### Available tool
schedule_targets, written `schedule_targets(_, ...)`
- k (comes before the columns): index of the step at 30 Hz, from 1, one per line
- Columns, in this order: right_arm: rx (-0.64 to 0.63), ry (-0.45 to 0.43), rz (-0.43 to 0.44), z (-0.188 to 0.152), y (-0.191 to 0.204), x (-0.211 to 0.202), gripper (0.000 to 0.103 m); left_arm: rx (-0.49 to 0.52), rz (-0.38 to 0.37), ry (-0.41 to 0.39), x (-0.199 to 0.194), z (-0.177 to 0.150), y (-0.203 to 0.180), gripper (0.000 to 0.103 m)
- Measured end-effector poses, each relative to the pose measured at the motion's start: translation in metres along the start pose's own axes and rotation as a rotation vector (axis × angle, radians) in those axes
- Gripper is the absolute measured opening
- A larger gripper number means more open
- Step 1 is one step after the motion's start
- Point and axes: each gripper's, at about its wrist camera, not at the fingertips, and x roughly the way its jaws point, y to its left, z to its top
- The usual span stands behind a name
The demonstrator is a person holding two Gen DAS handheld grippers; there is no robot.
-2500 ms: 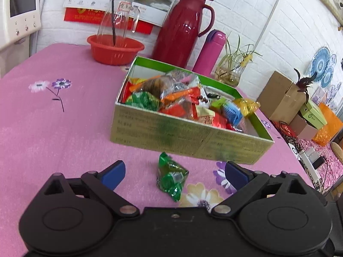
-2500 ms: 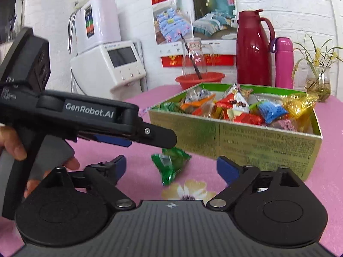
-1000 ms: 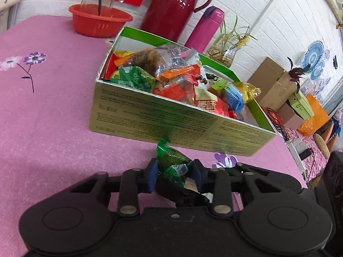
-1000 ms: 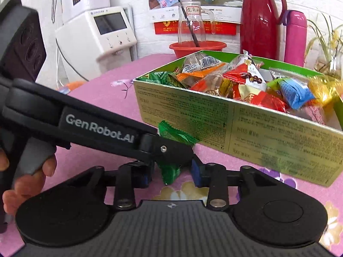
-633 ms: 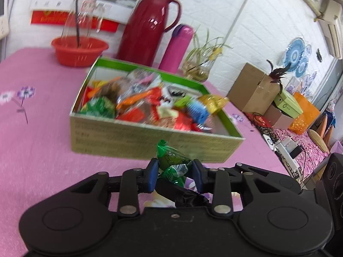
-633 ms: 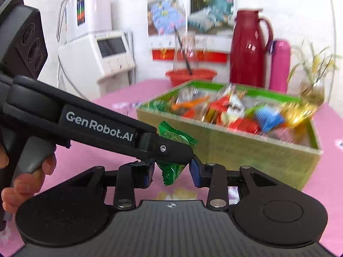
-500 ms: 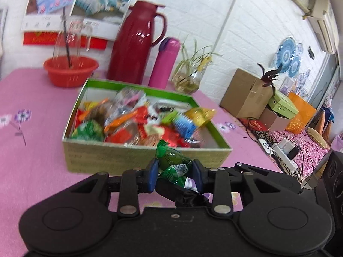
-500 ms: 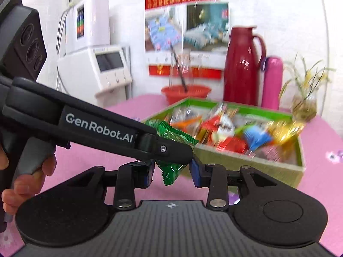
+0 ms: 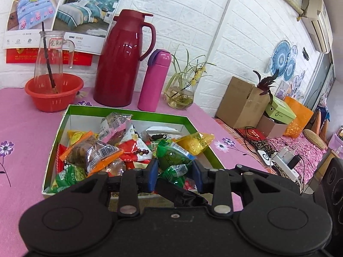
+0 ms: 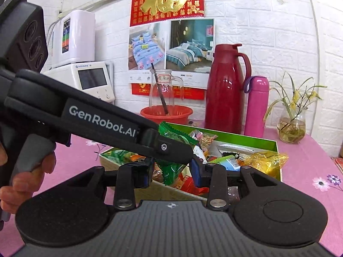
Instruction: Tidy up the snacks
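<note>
A green snack packet (image 9: 174,164) is pinched by both grippers at once. My left gripper (image 9: 174,172) is shut on it and holds it above the near edge of the green cardboard box (image 9: 128,112), which is full of wrapped snacks. My right gripper (image 10: 171,172) is shut on the same green packet (image 10: 171,169), with the left gripper's black finger crossing over it from the left. The box (image 10: 246,142) lies just beyond and below both grippers.
A red basin with a glass jug (image 9: 53,91), a red thermos (image 9: 124,64), a pink bottle (image 9: 155,81) and a plant vase (image 9: 182,96) stand behind the box on the pink floral tablecloth (image 9: 21,141). White appliances (image 10: 85,79) stand at the back left.
Both grippers closed on the green packet on the table, lifted it and carried it up and forward. It now hangs over the near part of the box.
</note>
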Motion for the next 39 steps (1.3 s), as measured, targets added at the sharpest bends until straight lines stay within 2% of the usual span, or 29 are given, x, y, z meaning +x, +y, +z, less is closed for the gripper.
schedule_targets(5, 0.009, 0.013, 0.022, -0.002, -0.008, 0.021, 0.063, -0.010, 0.032, 0.014, 0.014, 0.001, 0.011, 0.023)
schedule_targets(6, 0.004, 0.018, 0.026, -0.002, -0.008, 0.025, 0.064, -0.017, 0.039, 0.017, 0.016, -0.001, 0.014, 0.041)
schedule_targets(7, -0.003, 0.023, 0.020, -0.003, -0.008, 0.029, 0.069, -0.023, 0.038, 0.021, 0.017, -0.002, 0.017, 0.068)
schedule_targets(8, -0.013, 0.029, 0.012, -0.005, -0.008, 0.031, 0.075, -0.033, 0.050, 0.017, 0.017, -0.004, 0.019, 0.084)
schedule_targets(9, -0.019, 0.028, 0.007, -0.006, -0.007, 0.032, 0.089, -0.040, 0.072, 0.002, 0.016, -0.007, 0.020, 0.103)
schedule_targets(10, -0.024, 0.024, 0.006, -0.008, -0.007, 0.031, 0.100, -0.036, 0.093, -0.013, 0.014, -0.009, 0.019, 0.103)
schedule_targets(11, -0.027, 0.021, 0.005, -0.009, -0.007, 0.030, 0.103, -0.022, 0.103, -0.017, 0.014, -0.010, 0.019, 0.103)
schedule_targets(14, -0.031, 0.010, -0.017, -0.010, -0.006, 0.026, 0.103, -0.034, 0.130, -0.016, 0.011, -0.011, 0.019, 0.103)
schedule_targets(19, -0.045, 0.004, -0.014, -0.007, -0.003, 0.014, 0.103, -0.042, 0.133, -0.030, -0.003, -0.011, 0.014, 0.103)
schedule_targets(26, -0.055, 0.020, -0.049, -0.004, 0.007, -0.031, 0.103, -0.009, 0.202, -0.069, -0.046, -0.022, -0.009, 0.103)
schedule_targets(33, -0.010, -0.006, -0.139, -0.013, 0.008, -0.084, 0.103, -0.027, 0.260, -0.118, -0.085, -0.046, -0.031, 0.103)
schedule_targets(39, 0.065, -0.026, -0.200, -0.024, 0.002, -0.110, 0.103, -0.036, 0.317, -0.124, -0.098, -0.069, -0.046, 0.103)
